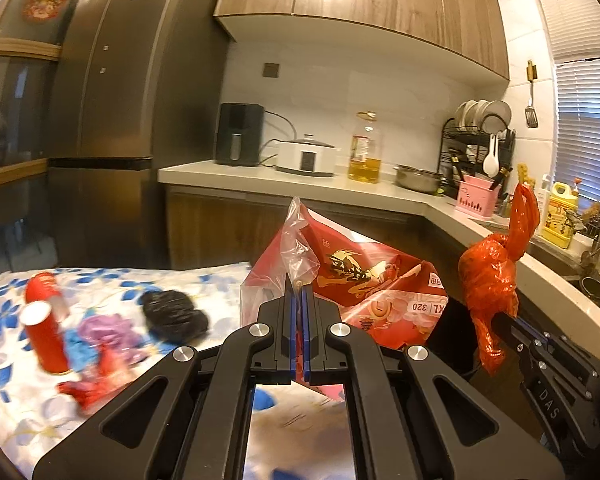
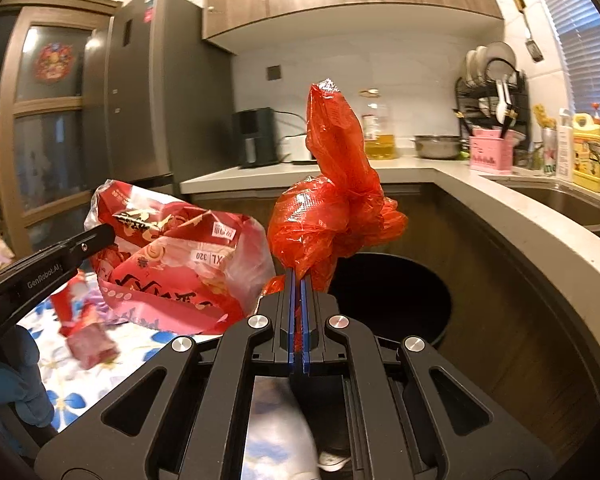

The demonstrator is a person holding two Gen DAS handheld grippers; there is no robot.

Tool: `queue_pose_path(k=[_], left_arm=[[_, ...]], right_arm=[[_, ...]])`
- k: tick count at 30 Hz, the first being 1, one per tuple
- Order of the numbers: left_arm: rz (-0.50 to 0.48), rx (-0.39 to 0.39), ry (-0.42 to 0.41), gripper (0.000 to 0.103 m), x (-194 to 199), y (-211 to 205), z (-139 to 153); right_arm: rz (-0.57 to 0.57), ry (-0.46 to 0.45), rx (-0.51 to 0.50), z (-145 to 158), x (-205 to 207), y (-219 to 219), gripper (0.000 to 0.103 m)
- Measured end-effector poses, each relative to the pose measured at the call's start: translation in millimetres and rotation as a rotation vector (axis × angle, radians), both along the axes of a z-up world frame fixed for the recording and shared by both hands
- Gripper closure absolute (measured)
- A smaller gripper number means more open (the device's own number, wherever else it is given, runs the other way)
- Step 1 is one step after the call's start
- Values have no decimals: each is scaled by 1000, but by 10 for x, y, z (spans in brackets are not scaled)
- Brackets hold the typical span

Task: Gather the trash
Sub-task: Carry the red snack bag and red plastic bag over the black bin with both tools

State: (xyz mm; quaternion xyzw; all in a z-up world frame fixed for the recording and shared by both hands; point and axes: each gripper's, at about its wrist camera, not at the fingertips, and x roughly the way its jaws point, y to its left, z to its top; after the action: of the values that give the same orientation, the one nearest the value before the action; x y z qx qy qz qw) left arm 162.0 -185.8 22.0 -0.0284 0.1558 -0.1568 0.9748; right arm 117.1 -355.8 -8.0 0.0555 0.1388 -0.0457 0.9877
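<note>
Grippers both clenched: the left gripper (image 1: 299, 300) pinches a red printed wrapper (image 1: 364, 280) at frame centre, the right gripper (image 2: 299, 288) pinches a knotted red bag (image 2: 332, 208) at centre frame. Right of that bag's base sits a black bin (image 2: 392, 296); more trash lies on the floral cloth (image 1: 220, 284) at lower left.

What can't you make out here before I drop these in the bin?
- Bin interior: right wrist view shows only black; the red plastic bag covers its near rim.
- Bin in the left wrist view: hidden behind the printed package.
- Table trash: motion-blurred, items unclear.
- Red plastic bag contents: opaque.
</note>
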Motion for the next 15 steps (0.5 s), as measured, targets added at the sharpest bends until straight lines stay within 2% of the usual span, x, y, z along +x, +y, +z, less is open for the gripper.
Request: queue_pose_path(k=[5, 15], left_arm=[[-49, 13, -12, 101, 130, -330, -77], [-146, 37, 32, 101, 389, -760, -287]], right_arm=[[-37, 7, 14, -43, 81, -203, 101], [-69, 40, 34, -189, 255, -477, 100]])
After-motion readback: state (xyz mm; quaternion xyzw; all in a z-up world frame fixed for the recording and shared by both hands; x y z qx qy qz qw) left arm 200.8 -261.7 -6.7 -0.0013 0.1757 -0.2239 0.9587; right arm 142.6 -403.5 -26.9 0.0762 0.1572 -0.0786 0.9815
